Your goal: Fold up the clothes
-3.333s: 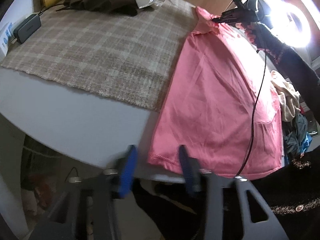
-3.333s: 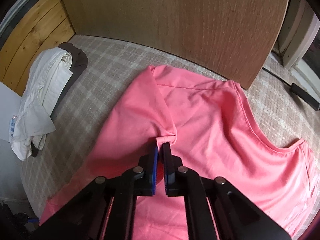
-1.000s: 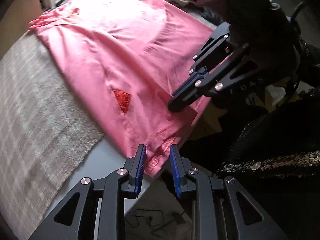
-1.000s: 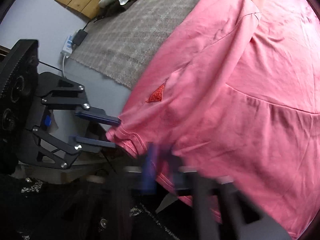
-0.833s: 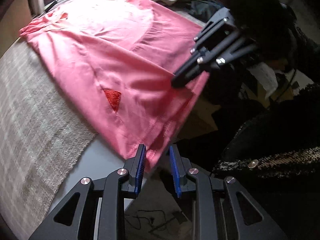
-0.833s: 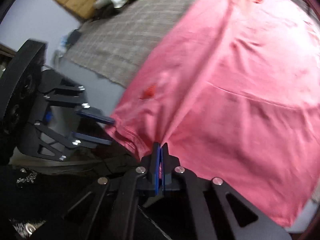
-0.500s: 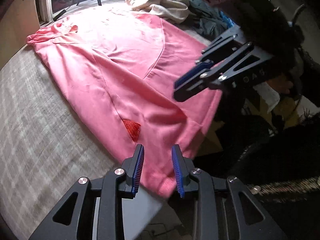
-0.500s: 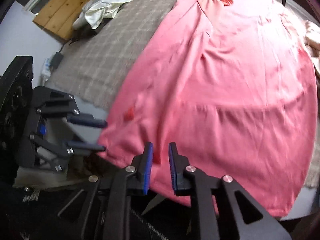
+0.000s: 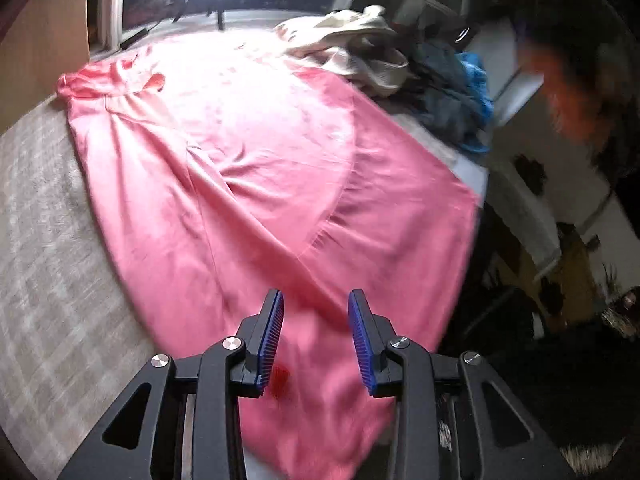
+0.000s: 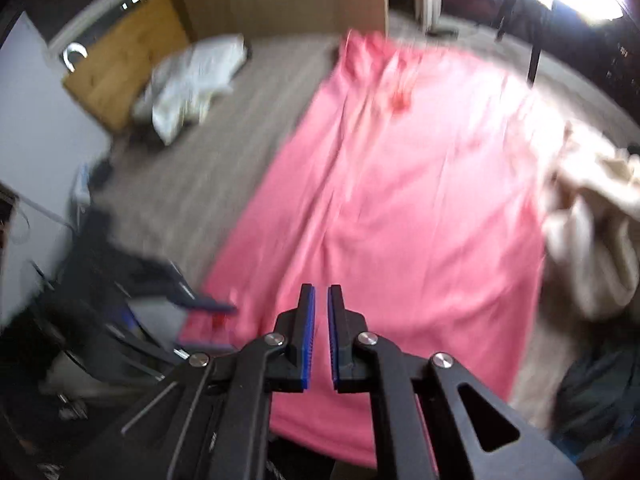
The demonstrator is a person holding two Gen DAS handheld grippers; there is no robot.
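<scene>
A pink garment [image 9: 240, 180] lies spread flat on the table, its near hem at the table edge. My left gripper [image 9: 315, 296] hovers over the hem's left corner beside a small red tag [image 9: 280, 378]. Its jaws are opening, and the pads press on nothing. In the right wrist view the pink garment [image 10: 420, 200] stretches away below my right gripper [image 10: 321, 292]. That gripper's jaws are closing, almost together, with nothing between them. The left gripper [image 10: 224, 326] shows blurred at the hem's left corner.
A beige plaid blanket [image 9: 48, 260] covers the table left of the garment. White clothes [image 10: 192, 84] lie at the far left by a wooden board [image 10: 120, 64]. Cream clothes [image 10: 592, 248] and dark blue clothes [image 9: 452, 92] are piled to the right. A person's blurred sleeve [image 9: 560, 60] is upper right.
My right gripper let go of the hem and rose well above the garment. The left gripper slid forward over the hem corner, and its jaws widened.
</scene>
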